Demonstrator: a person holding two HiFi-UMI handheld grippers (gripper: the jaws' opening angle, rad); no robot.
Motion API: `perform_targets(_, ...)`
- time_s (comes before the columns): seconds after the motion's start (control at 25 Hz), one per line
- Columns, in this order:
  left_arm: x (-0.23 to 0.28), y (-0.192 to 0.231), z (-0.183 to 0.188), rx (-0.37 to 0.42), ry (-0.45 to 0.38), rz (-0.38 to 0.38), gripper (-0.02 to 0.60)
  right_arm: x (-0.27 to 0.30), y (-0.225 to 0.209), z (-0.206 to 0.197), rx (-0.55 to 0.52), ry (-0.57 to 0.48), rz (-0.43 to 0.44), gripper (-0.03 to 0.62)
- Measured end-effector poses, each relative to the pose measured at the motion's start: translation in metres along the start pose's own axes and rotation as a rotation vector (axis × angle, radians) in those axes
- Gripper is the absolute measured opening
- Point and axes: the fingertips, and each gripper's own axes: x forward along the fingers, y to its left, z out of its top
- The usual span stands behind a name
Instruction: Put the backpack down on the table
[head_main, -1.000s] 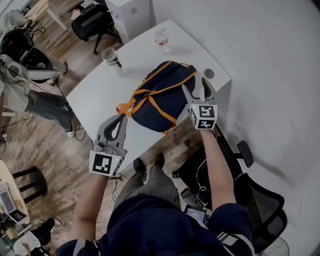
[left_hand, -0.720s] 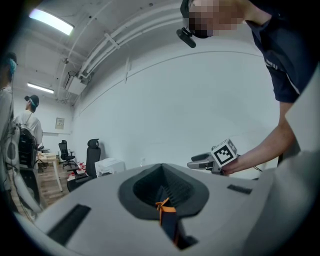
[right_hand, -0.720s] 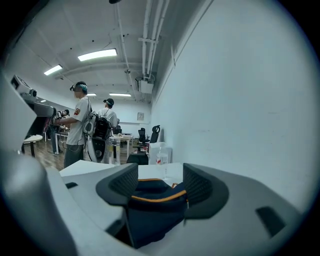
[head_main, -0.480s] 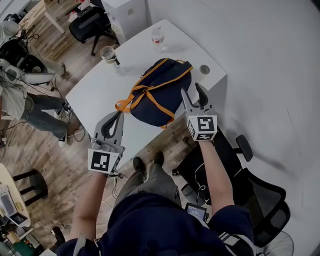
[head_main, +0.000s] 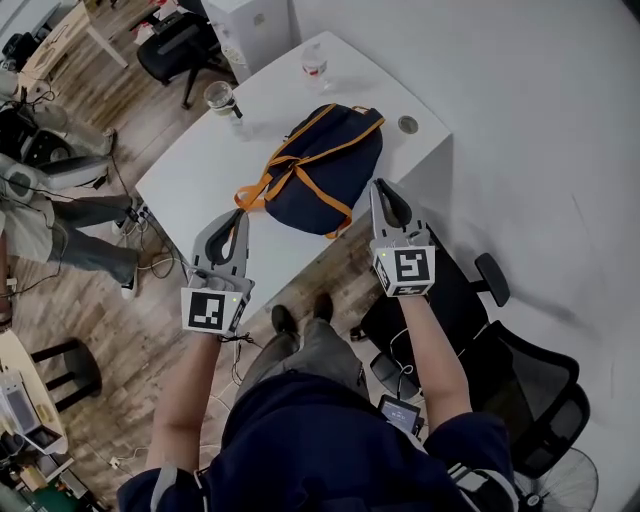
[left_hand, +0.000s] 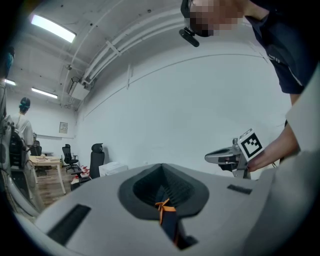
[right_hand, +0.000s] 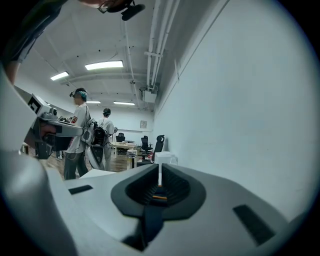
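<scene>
The navy backpack (head_main: 325, 165) with orange straps lies on the white table (head_main: 195, 175), near its front edge. My right gripper (head_main: 381, 188) hangs off the table's front right corner, clear of the bag, its jaws closing down to shut with nothing between them. My left gripper (head_main: 238, 216) is shut at the front edge, its tips close beside the bag's orange strap loop (head_main: 243, 199); I cannot tell if they touch. In the left gripper view a sliver of orange and navy (left_hand: 169, 220) shows through the slit of the jaws. The right gripper (left_hand: 227, 156) is seen there too.
A water bottle (head_main: 314, 68) and a glass (head_main: 220, 100) stand at the table's far side, a cable grommet (head_main: 407, 124) at its right corner. A black office chair (head_main: 490, 350) is beside my right arm. People (right_hand: 80, 130) stand farther off in the room.
My right gripper has drawn back from the backpack toward me and its jaws have closed. The left gripper has hardly moved. The backpack stays on the table.
</scene>
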Motion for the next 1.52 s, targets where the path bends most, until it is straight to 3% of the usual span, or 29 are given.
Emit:
perform_targets(0.24,-0.014,0.0,-0.003,0.029,-0.012,0.014,0.003,-0.029,0.019,0.007,0.016,-0.007,0.001,0.0)
perform_targets(1.08,-0.063,0.005,-0.009,0.007,-0.031,0.07,0.003,-0.103,0.062,-0.002,0.113,0.009,-0.065,0.013)
perform_targets(1.52,-0.075,-0.002,-0.019,-0.012,-0.011,0.061,0.003,-0.109,0.071,-0.007,0.073,0.036,-0.072,-0.002)
